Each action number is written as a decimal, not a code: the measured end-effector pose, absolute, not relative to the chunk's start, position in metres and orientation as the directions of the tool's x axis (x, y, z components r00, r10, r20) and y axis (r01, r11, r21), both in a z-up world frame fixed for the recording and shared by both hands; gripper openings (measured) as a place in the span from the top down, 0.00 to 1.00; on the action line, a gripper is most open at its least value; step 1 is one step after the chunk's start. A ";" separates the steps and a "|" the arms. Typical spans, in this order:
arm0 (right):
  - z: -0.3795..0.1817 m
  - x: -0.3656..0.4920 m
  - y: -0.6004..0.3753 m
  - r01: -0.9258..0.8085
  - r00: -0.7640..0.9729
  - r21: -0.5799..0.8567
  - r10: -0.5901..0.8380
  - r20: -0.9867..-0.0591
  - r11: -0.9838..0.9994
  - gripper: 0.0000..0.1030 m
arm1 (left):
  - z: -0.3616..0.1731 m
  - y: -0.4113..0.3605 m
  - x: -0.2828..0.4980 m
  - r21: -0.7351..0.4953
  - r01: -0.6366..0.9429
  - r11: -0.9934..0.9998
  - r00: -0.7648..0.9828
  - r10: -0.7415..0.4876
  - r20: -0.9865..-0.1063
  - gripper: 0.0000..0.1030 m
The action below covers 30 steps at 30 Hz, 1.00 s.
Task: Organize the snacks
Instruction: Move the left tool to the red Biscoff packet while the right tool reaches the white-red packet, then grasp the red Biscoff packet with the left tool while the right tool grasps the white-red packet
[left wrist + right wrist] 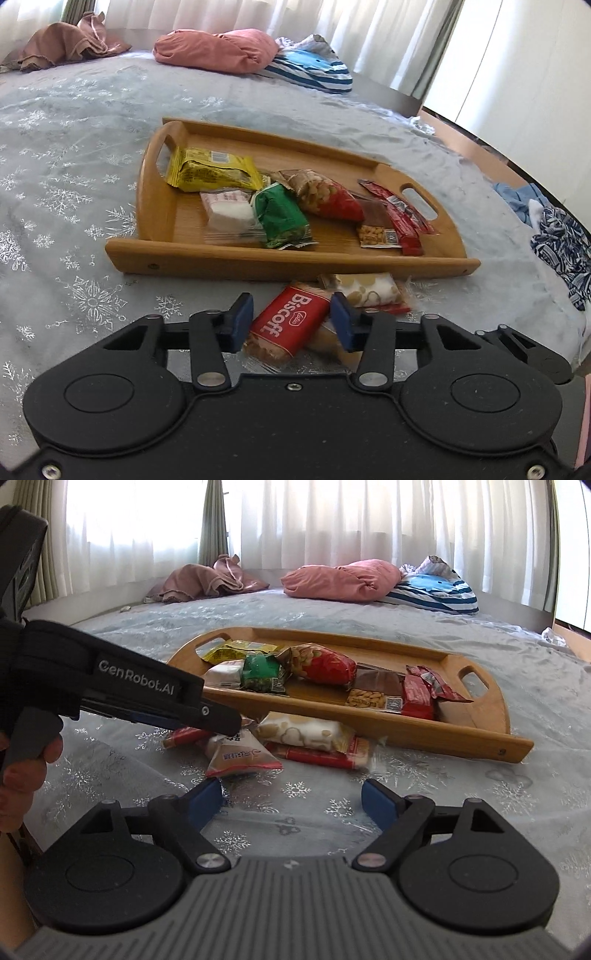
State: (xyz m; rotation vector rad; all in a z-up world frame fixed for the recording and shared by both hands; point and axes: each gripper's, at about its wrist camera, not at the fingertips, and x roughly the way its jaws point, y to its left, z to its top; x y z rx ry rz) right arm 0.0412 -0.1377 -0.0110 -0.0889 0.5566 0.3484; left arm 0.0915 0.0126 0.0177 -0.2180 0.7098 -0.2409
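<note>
Left wrist view shows the left gripper (291, 325) narrowed around the red Biscoff packet (286, 326), which lies just short of the wooden tray (236, 254), and since the pads barely meet the slick wrapper, it could slip out when lifted.

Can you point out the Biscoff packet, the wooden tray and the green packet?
Biscoff packet (287, 324), left wrist view, red label.
Wooden tray (258, 258), left wrist view, near rim.
Green packet (281, 214), left wrist view, wrapper middle.

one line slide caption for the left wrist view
Left hand-held gripper closes on a red Biscoff packet just in front of the wooden snack tray.
</note>
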 end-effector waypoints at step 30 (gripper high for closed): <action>0.003 0.051 -0.118 -0.383 0.781 0.036 0.344 -0.522 0.923 0.39 | 0.016 0.034 0.064 -0.218 0.111 0.970 0.738 -0.227 -0.636 0.69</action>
